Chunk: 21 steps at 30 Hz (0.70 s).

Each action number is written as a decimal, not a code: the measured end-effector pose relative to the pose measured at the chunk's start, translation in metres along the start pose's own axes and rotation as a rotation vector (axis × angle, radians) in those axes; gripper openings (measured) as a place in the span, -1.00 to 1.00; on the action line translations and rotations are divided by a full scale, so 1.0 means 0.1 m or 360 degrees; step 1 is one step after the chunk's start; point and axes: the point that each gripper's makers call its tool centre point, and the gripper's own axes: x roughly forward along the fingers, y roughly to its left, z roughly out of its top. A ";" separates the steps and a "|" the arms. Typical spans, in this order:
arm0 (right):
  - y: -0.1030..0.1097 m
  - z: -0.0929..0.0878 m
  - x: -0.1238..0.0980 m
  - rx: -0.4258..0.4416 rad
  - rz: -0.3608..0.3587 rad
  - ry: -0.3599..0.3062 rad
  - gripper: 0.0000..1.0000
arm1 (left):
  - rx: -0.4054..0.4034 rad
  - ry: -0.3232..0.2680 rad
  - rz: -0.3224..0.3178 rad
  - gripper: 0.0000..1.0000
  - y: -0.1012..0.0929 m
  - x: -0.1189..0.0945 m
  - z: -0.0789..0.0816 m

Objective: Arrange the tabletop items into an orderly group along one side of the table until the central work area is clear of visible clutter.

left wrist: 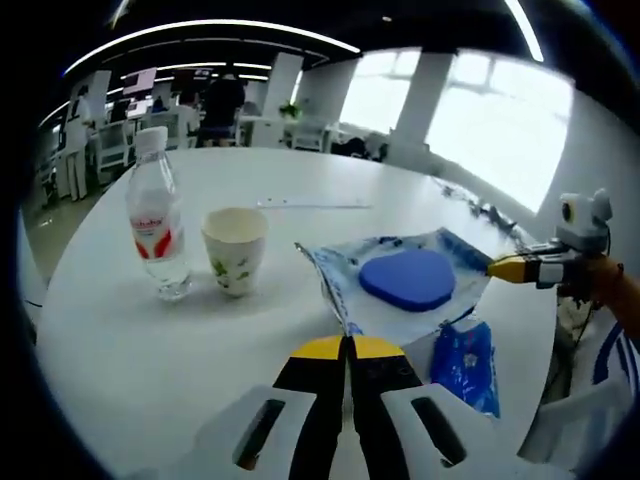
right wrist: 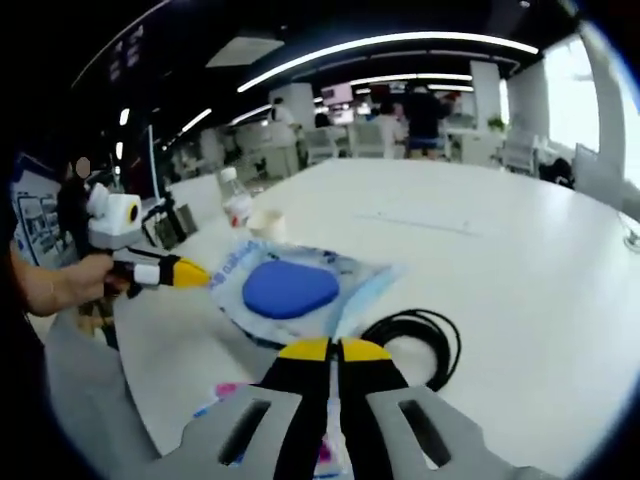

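Observation:
A blue-and-white plastic bag (left wrist: 350, 275) lies on the white round table (left wrist: 150, 340) with a blue oval pad (left wrist: 407, 278) on top of it. My left gripper (left wrist: 348, 347) is shut, its yellow tips pinching the bag's near corner. My right gripper (left wrist: 497, 267) comes in from the right, shut on the bag's opposite corner. In the right gripper view the bag (right wrist: 350, 275) and pad (right wrist: 290, 289) sit just past my right gripper (right wrist: 335, 349), and the left gripper (right wrist: 200, 274) holds the far edge. A water bottle (left wrist: 157, 215) and a paper cup (left wrist: 235, 250) stand left of the bag.
A small blue packet (left wrist: 467, 365) lies beside the bag near the table edge. A black coiled cable (right wrist: 415, 340) rests to the right of the bag. A thin strip (left wrist: 310, 205) lies farther back. People and desks are in the background.

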 end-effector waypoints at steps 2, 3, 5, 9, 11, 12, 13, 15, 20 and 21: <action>-0.05 0.02 0.05 -0.0017 -0.0006 0.0006 -1.00 | -0.0001 0.0001 -0.0002 -1.00 0.03 0.07 0.03; -0.07 0.04 0.07 -0.0022 -0.0006 0.0007 -1.00 | -0.0003 0.0000 0.0000 -1.00 0.05 0.09 0.04; -0.10 0.07 0.11 -0.0035 -0.0007 0.0003 -1.00 | 0.0012 0.0001 0.0013 -1.00 0.08 0.16 0.07; -0.21 0.06 0.22 -0.0084 -0.0041 0.0022 -1.00 | 0.0057 0.0009 0.0033 -1.00 0.14 0.29 0.12; -0.25 0.04 0.27 -0.0083 -0.0048 0.0032 -1.00 | 0.0059 0.0012 0.0041 -1.00 0.17 0.35 0.14; -0.27 0.04 0.30 -0.0084 -0.0051 0.0035 -1.00 | 0.0066 0.0012 0.0051 -1.00 0.18 0.38 0.14; -0.31 0.03 0.33 -0.0082 -0.0052 0.0036 -1.00 | 0.0076 0.0014 0.0059 -1.00 0.20 0.40 0.14; -0.36 0.05 0.38 -0.0075 -0.0054 0.0029 -1.00 | 0.0081 0.0010 0.0077 -1.00 0.25 0.47 0.15; -0.45 0.10 0.50 -0.0058 -0.0068 -0.0001 -1.00 | 0.0076 -0.0007 0.0104 -1.00 0.32 0.58 0.19; -0.47 0.09 0.54 -0.0052 -0.0070 -0.0001 -1.00 | 0.0081 -0.0010 0.0108 -1.00 0.34 0.60 0.20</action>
